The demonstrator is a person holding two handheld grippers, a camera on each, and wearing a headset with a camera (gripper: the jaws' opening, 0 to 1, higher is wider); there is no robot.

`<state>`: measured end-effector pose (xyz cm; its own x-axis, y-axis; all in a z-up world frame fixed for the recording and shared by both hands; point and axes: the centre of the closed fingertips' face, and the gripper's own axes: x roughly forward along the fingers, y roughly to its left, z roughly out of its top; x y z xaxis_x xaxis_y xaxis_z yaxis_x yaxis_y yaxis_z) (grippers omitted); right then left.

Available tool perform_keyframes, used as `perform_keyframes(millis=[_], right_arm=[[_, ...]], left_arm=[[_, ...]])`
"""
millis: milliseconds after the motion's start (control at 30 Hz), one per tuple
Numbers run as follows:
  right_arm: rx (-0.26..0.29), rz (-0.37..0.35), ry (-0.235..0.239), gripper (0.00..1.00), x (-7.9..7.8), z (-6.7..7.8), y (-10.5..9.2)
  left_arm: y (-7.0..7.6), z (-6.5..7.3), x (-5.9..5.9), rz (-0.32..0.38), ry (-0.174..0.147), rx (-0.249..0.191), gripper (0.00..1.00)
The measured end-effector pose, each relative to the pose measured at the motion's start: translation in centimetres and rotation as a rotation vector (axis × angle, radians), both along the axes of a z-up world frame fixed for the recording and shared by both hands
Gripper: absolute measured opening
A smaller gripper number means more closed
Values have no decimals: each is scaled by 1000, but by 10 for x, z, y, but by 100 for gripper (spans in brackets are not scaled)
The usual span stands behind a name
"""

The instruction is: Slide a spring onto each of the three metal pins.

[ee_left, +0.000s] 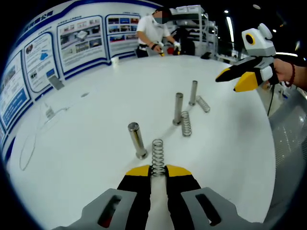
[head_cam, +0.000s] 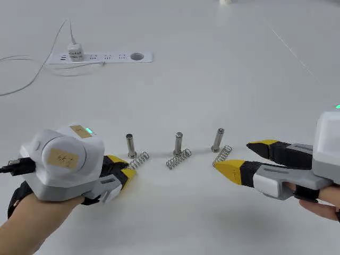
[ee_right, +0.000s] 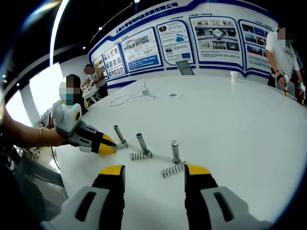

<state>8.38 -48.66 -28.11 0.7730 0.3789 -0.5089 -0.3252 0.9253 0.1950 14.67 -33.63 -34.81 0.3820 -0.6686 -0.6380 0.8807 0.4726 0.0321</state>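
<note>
Three short metal pins stand upright in a row on the white table: left [head_cam: 130,144], middle [head_cam: 178,142], right [head_cam: 218,139]. A spring lies flat just in front of each: left [head_cam: 139,159], middle [head_cam: 178,158], right [head_cam: 222,155]. My left gripper [head_cam: 126,169] is down at the left spring; in the left gripper view the yellow tips [ee_left: 158,171] are pinched on the near end of that spring [ee_left: 157,155], beside the left pin [ee_left: 136,140]. My right gripper [head_cam: 239,155] is open, with the right spring [ee_right: 172,169] on the table between its tips [ee_right: 154,170].
A white power strip [head_cam: 101,57] with a plugged charger and trailing cable lies at the back left. A person [ee_left: 152,29] stands at the table's far side, and another person [ee_right: 72,98] stands behind the left gripper. Poster boards line the wall.
</note>
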Motion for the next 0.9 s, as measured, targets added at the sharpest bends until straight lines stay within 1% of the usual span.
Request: perform_keyframes(millis=[200,267,300,467,500,633,700,800,833,900], right_arm=[[6,6,-3,51,0,2,4],[11,8,-7,51,0,4,6],[13,9,-9,51,0,5,6],[46,5,-22,50,2,12,12],[64,2,-25,50,3,15,14],[105,5,-39,49,5,24,22],[111,10,-47,48,7,28,27],[128,26,-59,47,8,34,35],[146,31,-64,47,9,37,39],[186,35,-69,46,9,42,45]], left_arm=[[2,0,-2,7,1,4,11],[3,2,-3,12,1,-8,10],[3,3,-4,13,-4,-13,10],[3,16,-8,32,-19,-51,10],[2,21,-8,38,-27,-67,10],[0,34,-13,54,-38,-117,10],[-2,42,-18,63,-39,-153,10],[-3,50,-23,70,-45,-183,10],[-5,55,-26,71,-47,-205,10],[-6,61,-29,74,-50,-232,10]])
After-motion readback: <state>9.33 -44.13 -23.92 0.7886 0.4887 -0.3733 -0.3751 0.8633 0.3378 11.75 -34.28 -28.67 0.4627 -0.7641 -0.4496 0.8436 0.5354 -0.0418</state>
